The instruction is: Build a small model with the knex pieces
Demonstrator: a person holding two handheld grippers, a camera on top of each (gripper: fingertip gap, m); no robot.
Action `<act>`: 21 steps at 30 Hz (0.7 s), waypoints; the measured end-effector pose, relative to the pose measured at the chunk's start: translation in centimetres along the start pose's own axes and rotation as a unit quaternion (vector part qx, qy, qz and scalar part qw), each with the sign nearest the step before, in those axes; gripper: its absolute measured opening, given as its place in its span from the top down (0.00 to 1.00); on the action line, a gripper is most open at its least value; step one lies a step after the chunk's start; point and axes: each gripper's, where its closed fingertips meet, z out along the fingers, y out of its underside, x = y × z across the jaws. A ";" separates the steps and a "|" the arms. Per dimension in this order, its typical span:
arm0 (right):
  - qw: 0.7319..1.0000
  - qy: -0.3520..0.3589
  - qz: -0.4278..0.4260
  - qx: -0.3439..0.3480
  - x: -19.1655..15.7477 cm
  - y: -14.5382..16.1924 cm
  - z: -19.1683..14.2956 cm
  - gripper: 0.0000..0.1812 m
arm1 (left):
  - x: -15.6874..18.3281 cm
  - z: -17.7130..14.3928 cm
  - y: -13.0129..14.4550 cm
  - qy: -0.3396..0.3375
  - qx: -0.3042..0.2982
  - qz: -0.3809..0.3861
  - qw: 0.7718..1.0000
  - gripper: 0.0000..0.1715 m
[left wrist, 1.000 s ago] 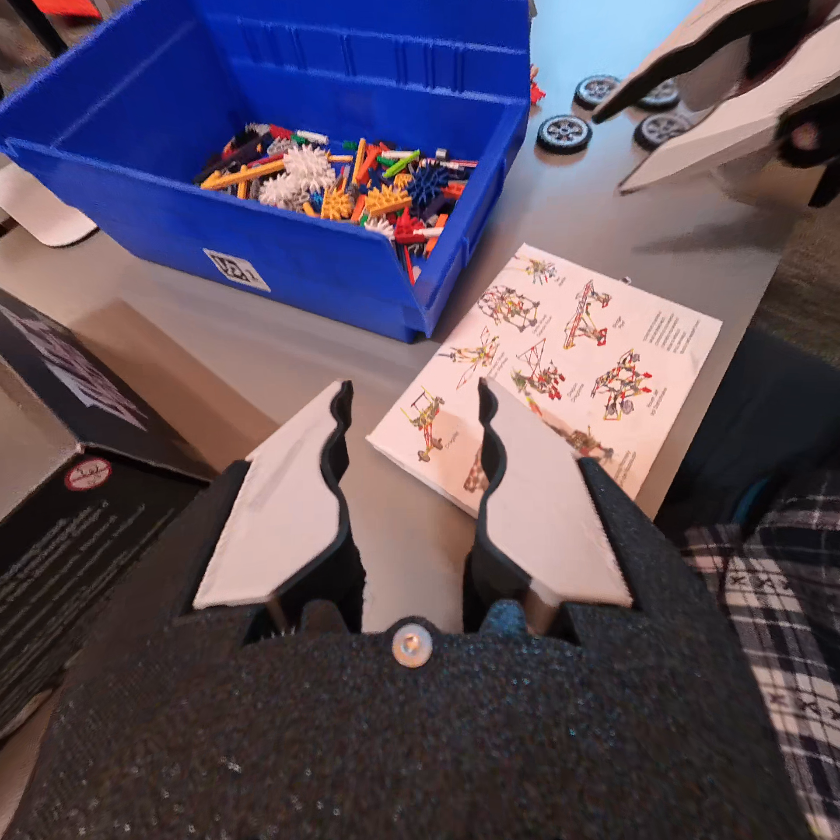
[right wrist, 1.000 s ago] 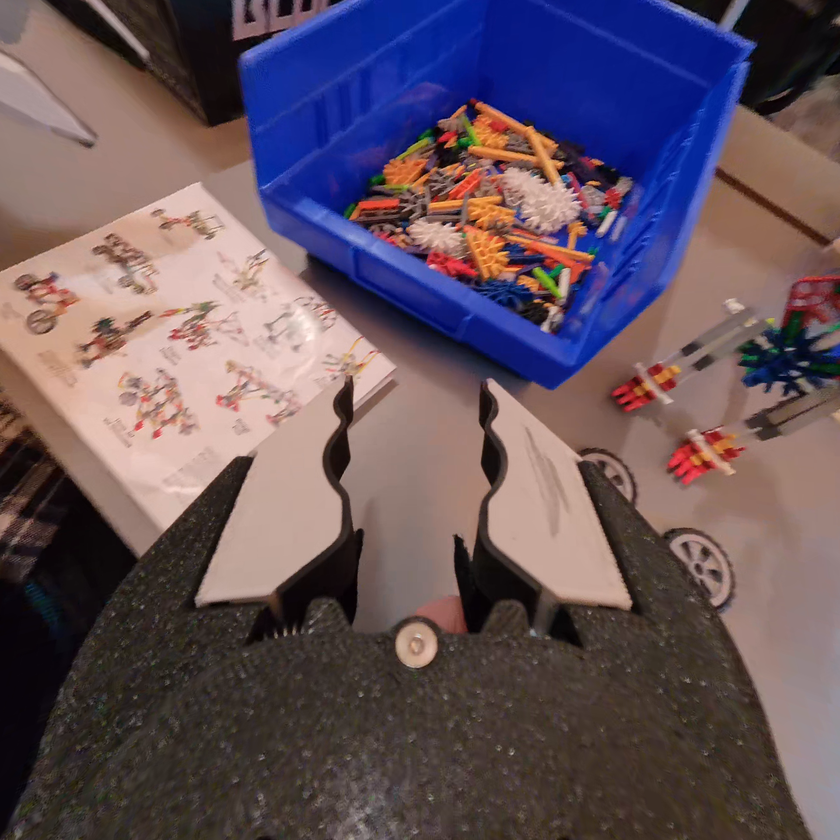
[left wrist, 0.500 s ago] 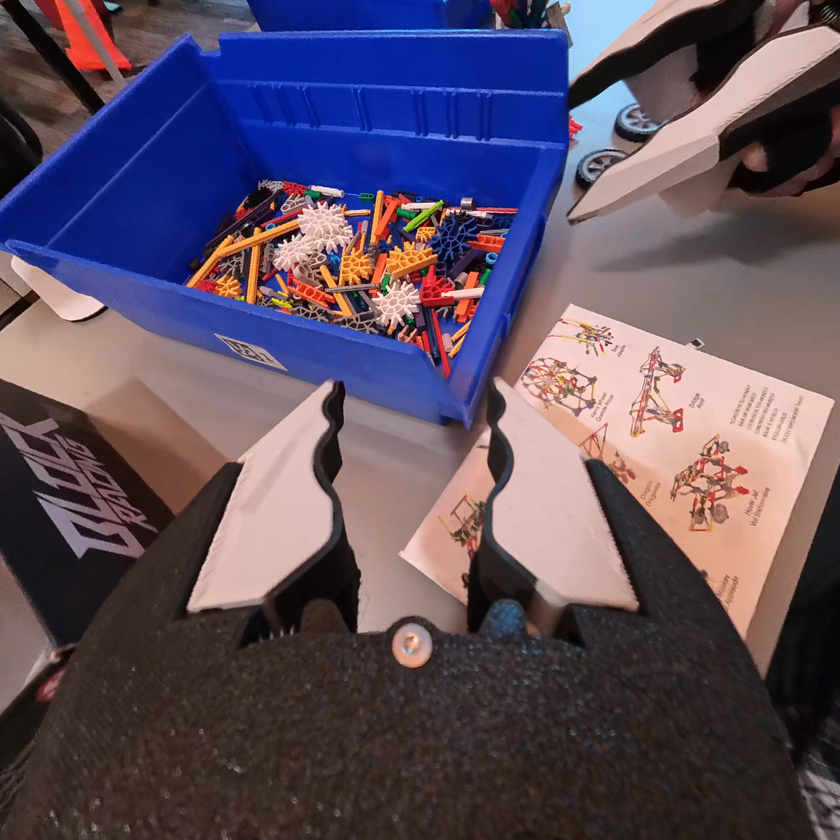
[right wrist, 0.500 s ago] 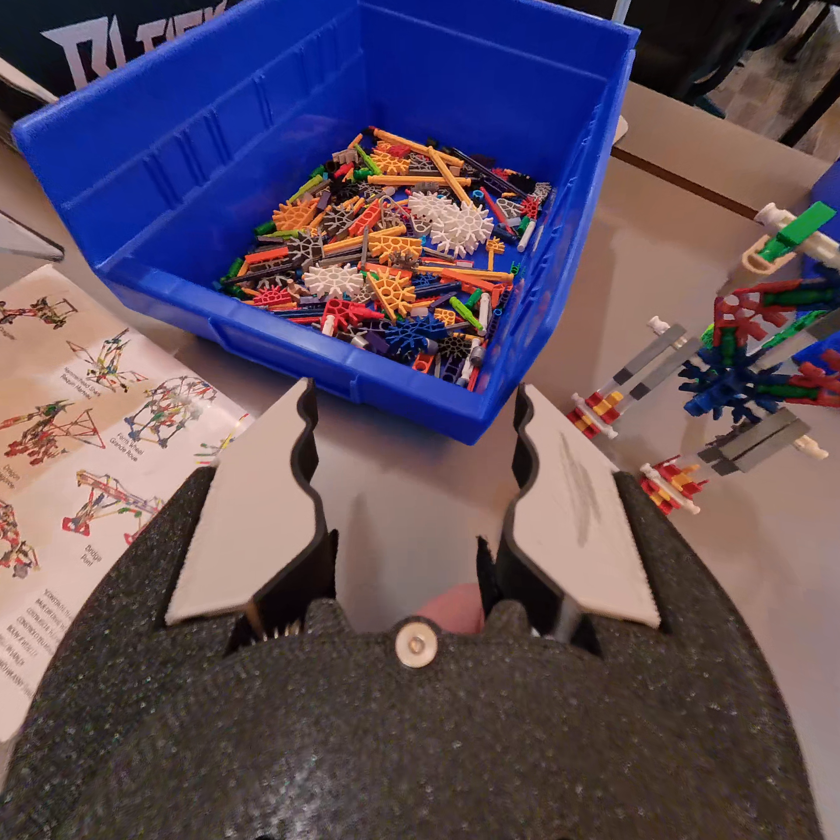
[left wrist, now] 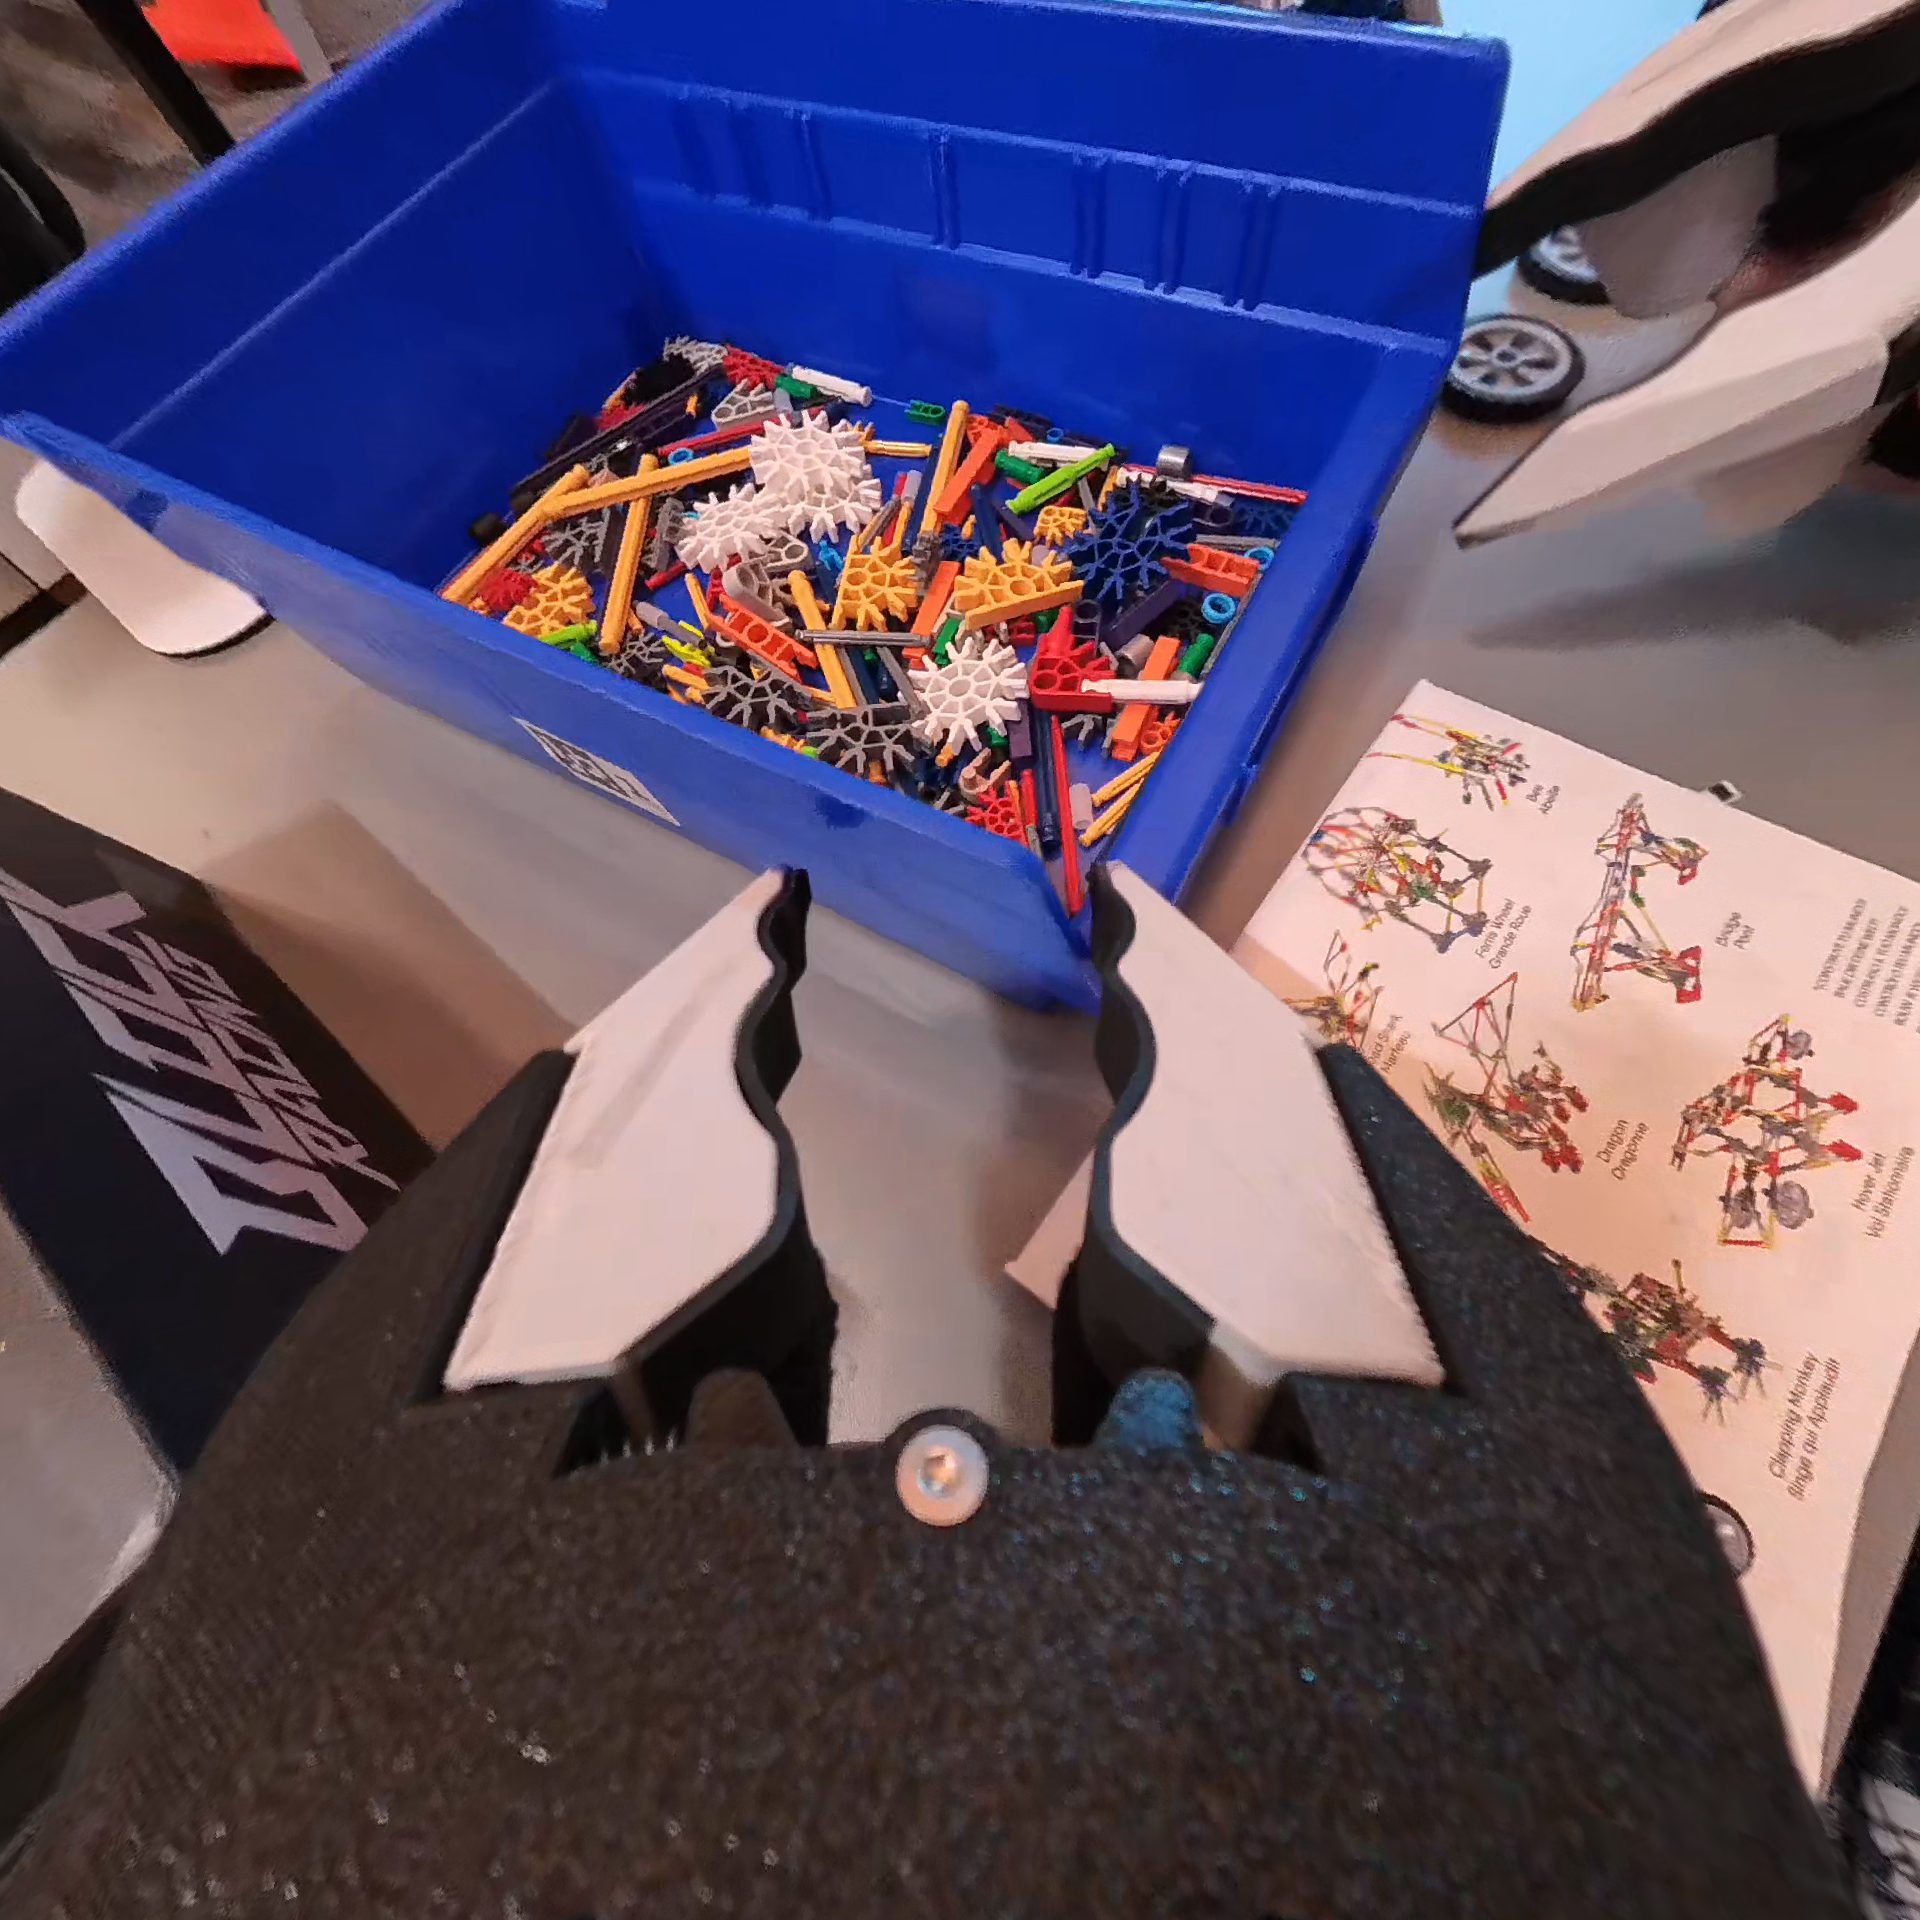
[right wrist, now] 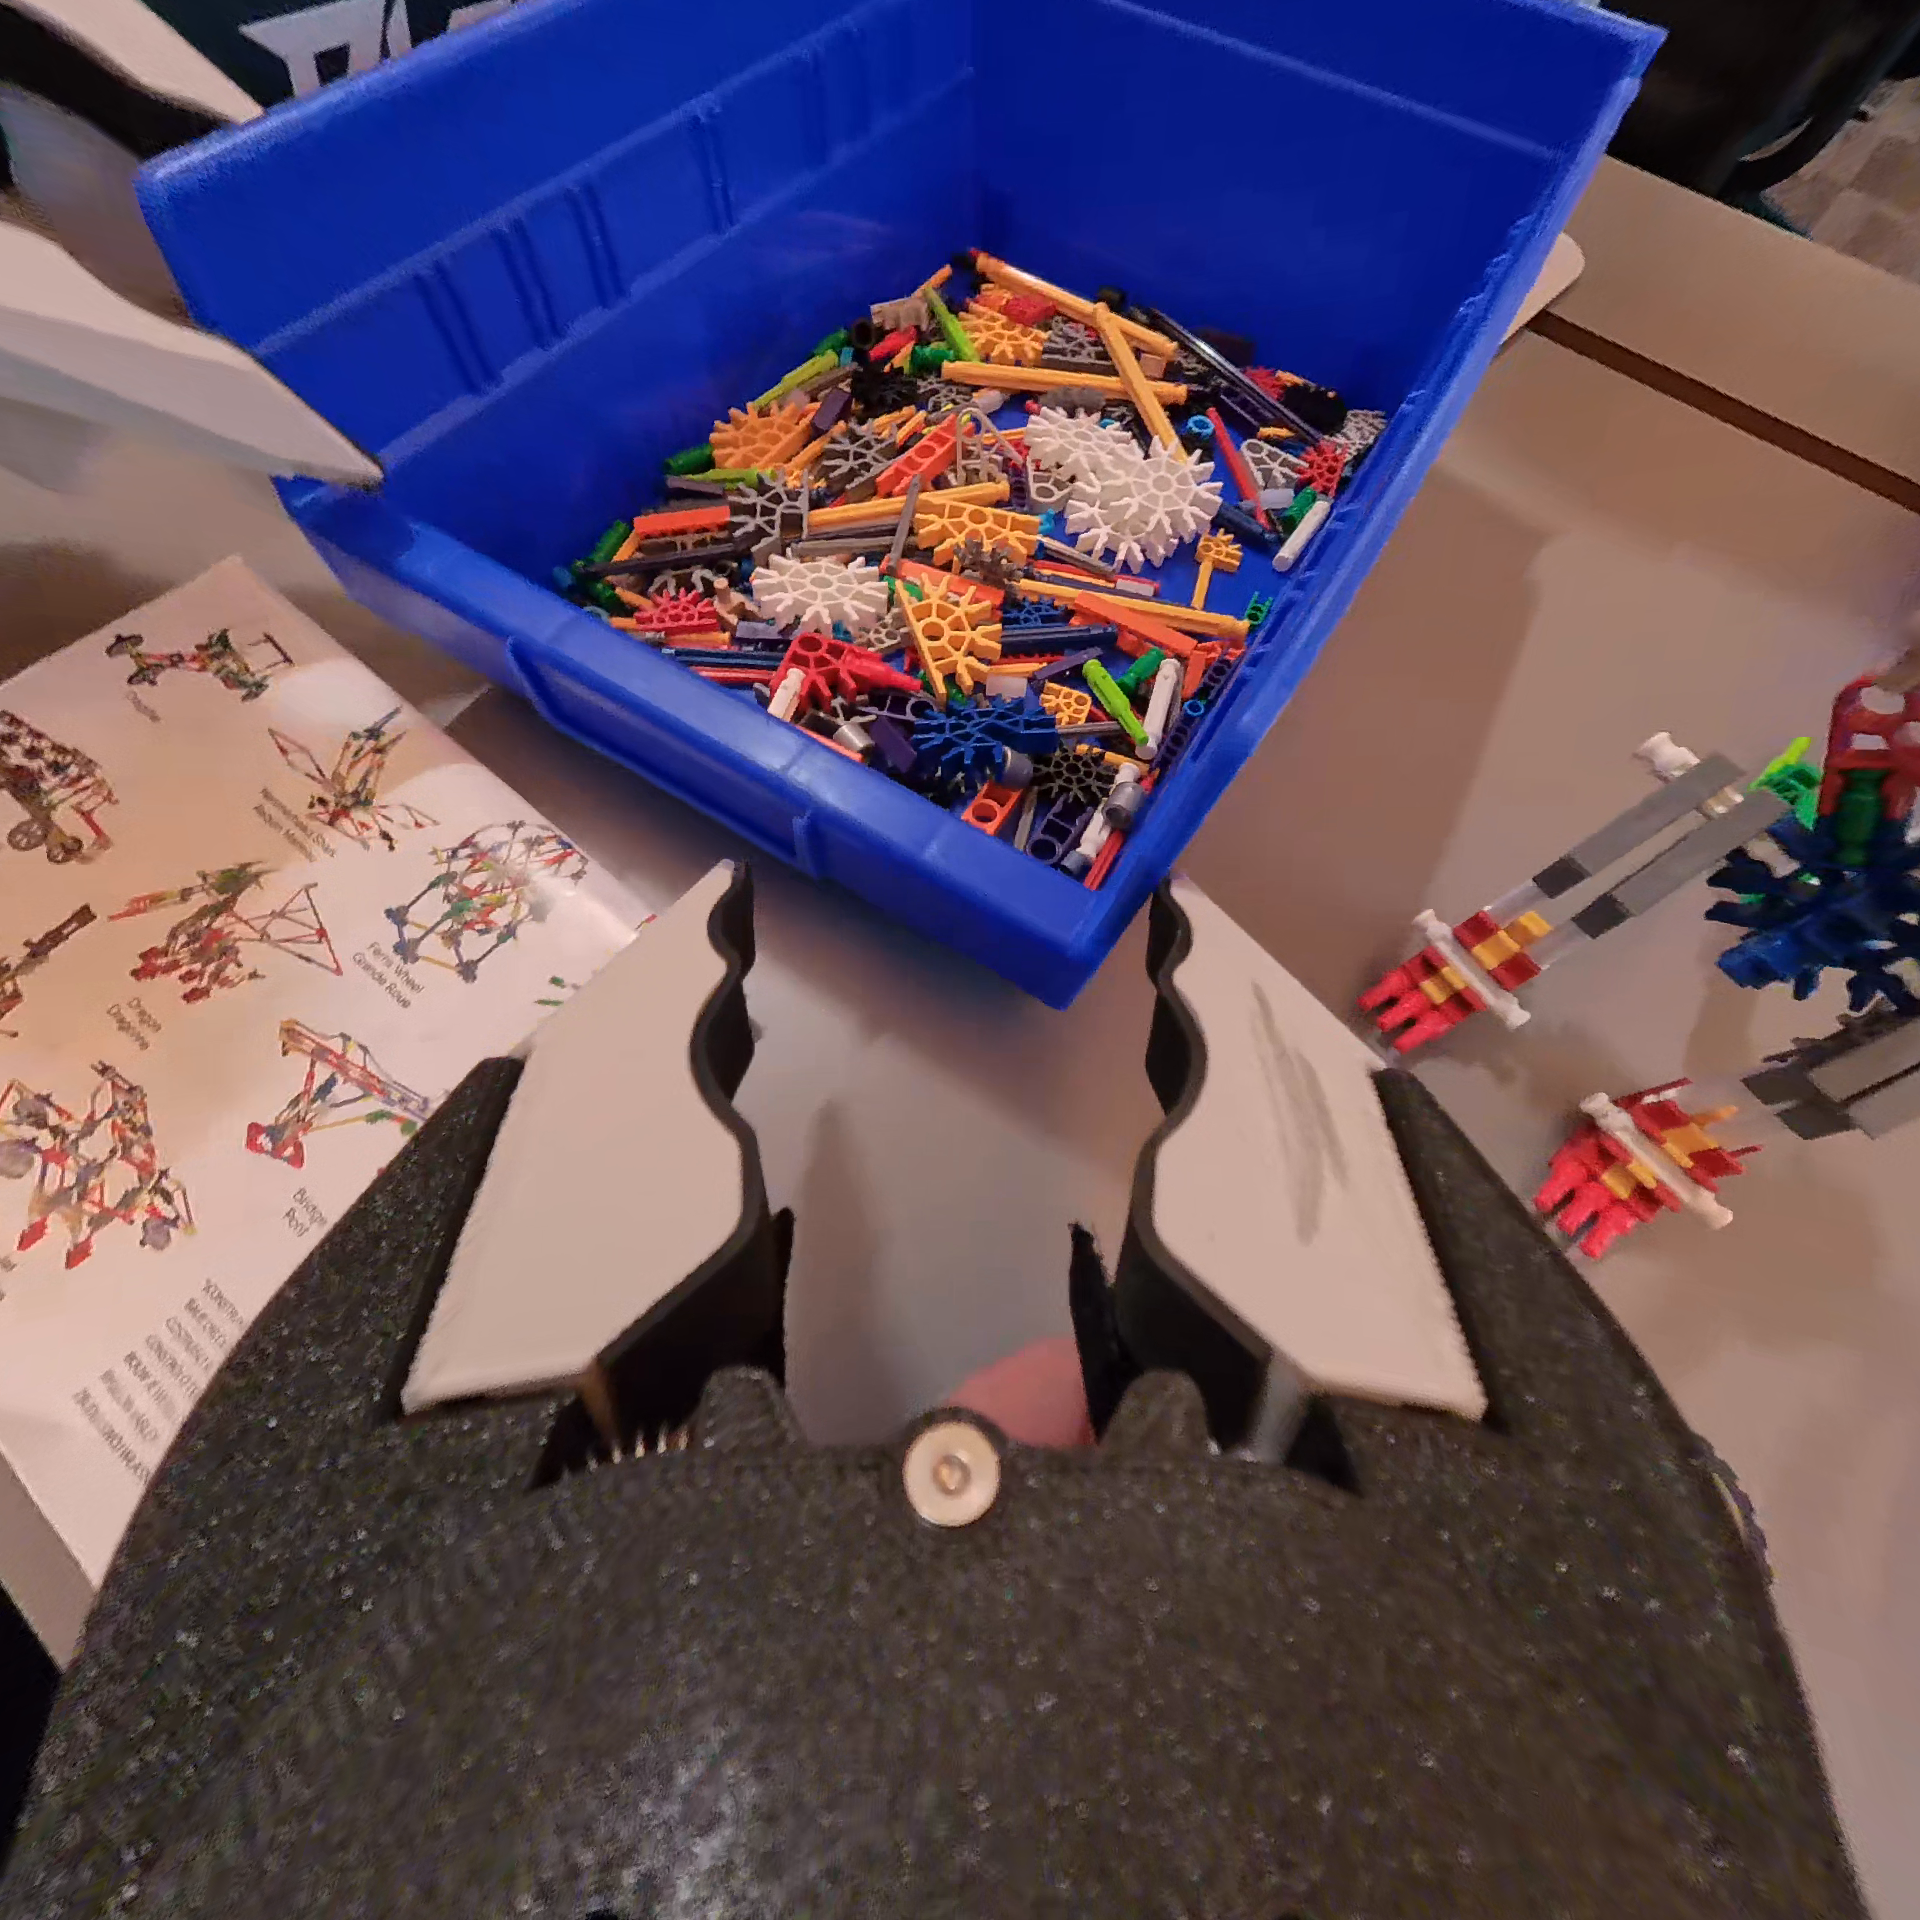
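Grey table (left wrist: pixel 644 914) w/ blue bin (left wrist: pixel 852 862), instruction sheet (left wrist: pixel 1662 1039), black box (left wrist: pixel 156 1122), wheels (left wrist: pixel 1512 366)

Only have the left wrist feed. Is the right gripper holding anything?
Observer: No. The right gripper is open, with nothing between its fingers, just short of the bin.
Operator: Anything to its right, off my frame?
Observer: A part-built model lies on the table, right of the bin: grey rods, red and yellow ends, a blue hub.
Operator: Touching the bin?
Observer: No, bare table shows between them.
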 end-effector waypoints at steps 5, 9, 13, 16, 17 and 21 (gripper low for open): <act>0.999 -0.035 0.001 0.004 -1.1 0.1 -0.1 0.61 | -1.3 -0.5 0.4 -0.027 0.001 -0.001 1.000 0.69; 0.999 -0.041 -0.016 0.021 -1.7 -0.5 -0.1 0.63 | -2.8 -1.4 0.9 -0.061 -0.005 0.003 0.998 0.70; 0.998 -0.035 -0.004 0.045 -0.7 -1.2 -0.4 0.64 | -3.3 -2.4 0.4 -0.070 0.019 -0.008 0.997 0.70; 0.999 -0.032 -0.010 0.042 -0.5 -0.9 -0.3 0.66 | -3.7 -2.9 0.1 -0.082 0.021 0.003 0.996 0.69; 0.999 -0.025 -0.017 0.040 -0.4 -0.8 -0.2 0.66 | -3.7 -3.0 -0.1 -0.081 0.024 0.001 0.996 0.69; 0.998 -0.015 -0.025 0.049 -0.3 -0.9 -0.4 0.69 | -3.4 -3.5 -0.6 -0.075 0.040 0.010 0.996 0.71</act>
